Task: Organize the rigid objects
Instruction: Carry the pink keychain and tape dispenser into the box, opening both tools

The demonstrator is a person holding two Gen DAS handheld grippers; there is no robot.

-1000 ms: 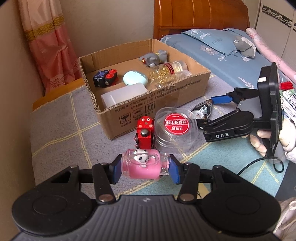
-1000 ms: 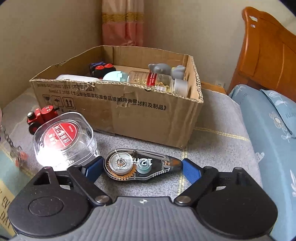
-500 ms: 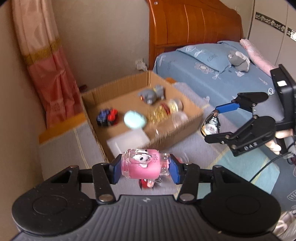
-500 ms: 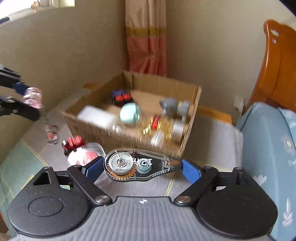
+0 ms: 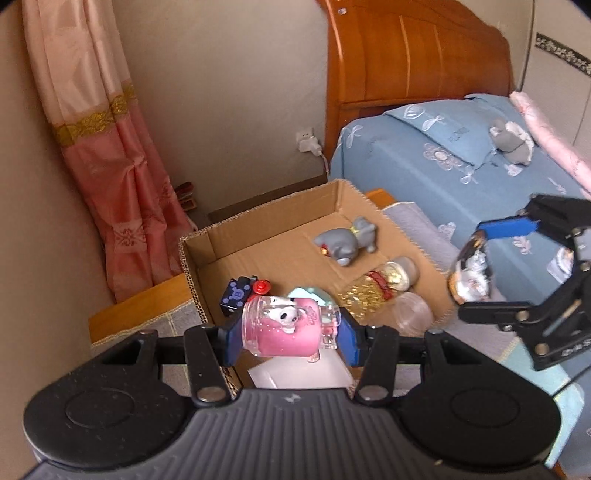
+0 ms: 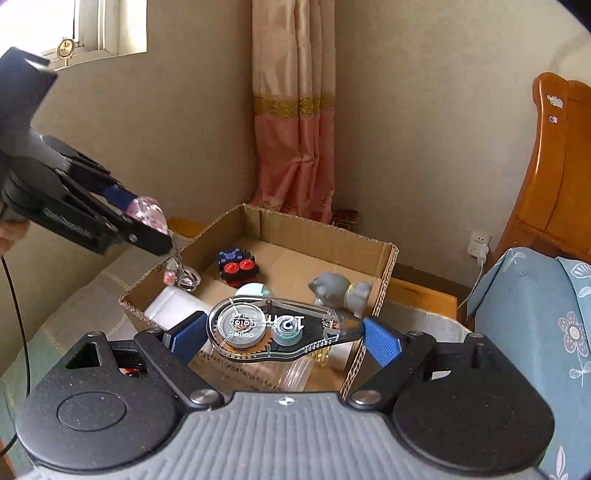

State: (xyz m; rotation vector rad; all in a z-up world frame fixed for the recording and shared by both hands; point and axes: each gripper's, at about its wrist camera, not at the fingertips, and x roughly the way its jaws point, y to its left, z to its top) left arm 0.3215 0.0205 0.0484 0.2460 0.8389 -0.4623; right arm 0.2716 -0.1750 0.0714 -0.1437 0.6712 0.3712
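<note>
- Left wrist view: a beige-walled bedroom corner with a pink curtain (image 5: 110, 177), a wooden headboard (image 5: 413, 62) and a bed (image 5: 424, 173) under a blue floral sheet.
- An open cardboard box (image 5: 266, 236) sits below on a grey checked cover; inside lie a grey toy animal (image 5: 345, 242), a bottle of yellow capsules (image 5: 373, 291) and a black block with red buttons (image 5: 240, 293).
- The left gripper (image 5: 290, 332) is clamped end to end on a pink clear-topped jar (image 5: 286, 326), held above the box's near side.
- The right gripper (image 5: 480, 269) hangs at the right, over the box's edge.
- Right wrist view: same corner, with a window (image 6: 74, 26) at upper left.
- The right gripper (image 6: 284, 334) pinches a clear correction tape dispenser (image 6: 280, 328) lengthwise between its blue pads, above the box (image 6: 317, 236).
- The left gripper (image 6: 146, 218) hovers at the left, over the box's rim, with the jar (image 6: 147, 216).
</note>
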